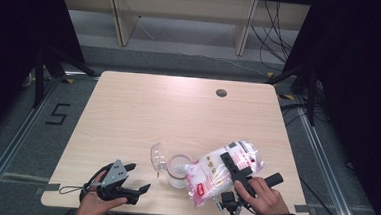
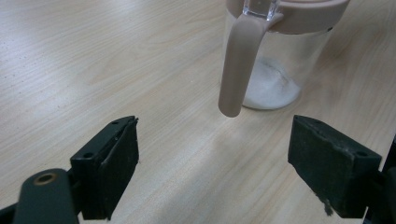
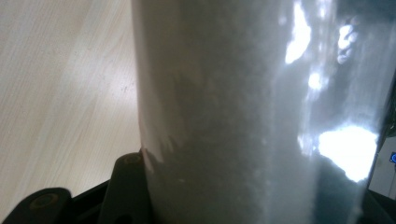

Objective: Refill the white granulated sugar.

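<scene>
Near the bench's (image 1: 129,98) front edge, right gripper (image 1: 235,168) clamps a tilted bag (image 1: 214,174) over the jar (image 2: 275,70); little powder inside, most unpoured. Left gripper (image 1: 136,179) gapes empty.

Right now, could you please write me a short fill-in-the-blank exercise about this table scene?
1. The right gripper is shut on a clear ____ of white powder.
2. The bag tilts over a clear jar whose flip lid stands ____.
3. The left gripper has its jaws ____, with nothing between them.
4. The jar's rim and handle are ____.

Missing words: bag; open; open; pink
</scene>
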Demonstrator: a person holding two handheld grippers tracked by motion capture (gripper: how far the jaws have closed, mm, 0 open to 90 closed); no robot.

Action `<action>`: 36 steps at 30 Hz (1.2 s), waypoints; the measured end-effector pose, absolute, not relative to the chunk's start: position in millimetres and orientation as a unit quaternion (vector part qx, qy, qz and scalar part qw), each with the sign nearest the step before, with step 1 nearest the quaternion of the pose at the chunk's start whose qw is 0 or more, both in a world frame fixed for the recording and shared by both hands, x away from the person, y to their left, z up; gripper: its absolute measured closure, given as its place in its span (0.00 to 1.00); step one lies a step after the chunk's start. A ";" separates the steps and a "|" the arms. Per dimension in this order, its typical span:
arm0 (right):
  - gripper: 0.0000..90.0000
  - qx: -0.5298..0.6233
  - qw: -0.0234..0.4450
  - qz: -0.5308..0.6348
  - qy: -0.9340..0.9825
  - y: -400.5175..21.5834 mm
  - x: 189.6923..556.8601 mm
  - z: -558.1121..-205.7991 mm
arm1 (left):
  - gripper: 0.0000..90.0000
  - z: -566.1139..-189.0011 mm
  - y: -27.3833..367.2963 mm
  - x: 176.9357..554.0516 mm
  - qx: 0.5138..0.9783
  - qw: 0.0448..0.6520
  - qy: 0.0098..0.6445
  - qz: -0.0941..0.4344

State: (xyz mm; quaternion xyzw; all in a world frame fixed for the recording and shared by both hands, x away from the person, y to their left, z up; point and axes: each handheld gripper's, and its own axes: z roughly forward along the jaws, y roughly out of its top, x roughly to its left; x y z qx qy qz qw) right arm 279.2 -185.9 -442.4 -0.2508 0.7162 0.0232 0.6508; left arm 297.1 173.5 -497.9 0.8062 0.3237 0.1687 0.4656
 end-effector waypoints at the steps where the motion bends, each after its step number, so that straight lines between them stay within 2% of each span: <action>1: 0.60 -0.250 0.650 0.023 0.717 -185.8 279.1 -442.4 | 0.18 -498.1 173.3 296.8 0.805 0.467 0.325 0.168; 36: 0.61 -0.259 0.650 0.024 0.715 -182.4 276.2 -442.7 | 0.18 -498.0 173.1 296.9 0.806 0.466 0.324 0.169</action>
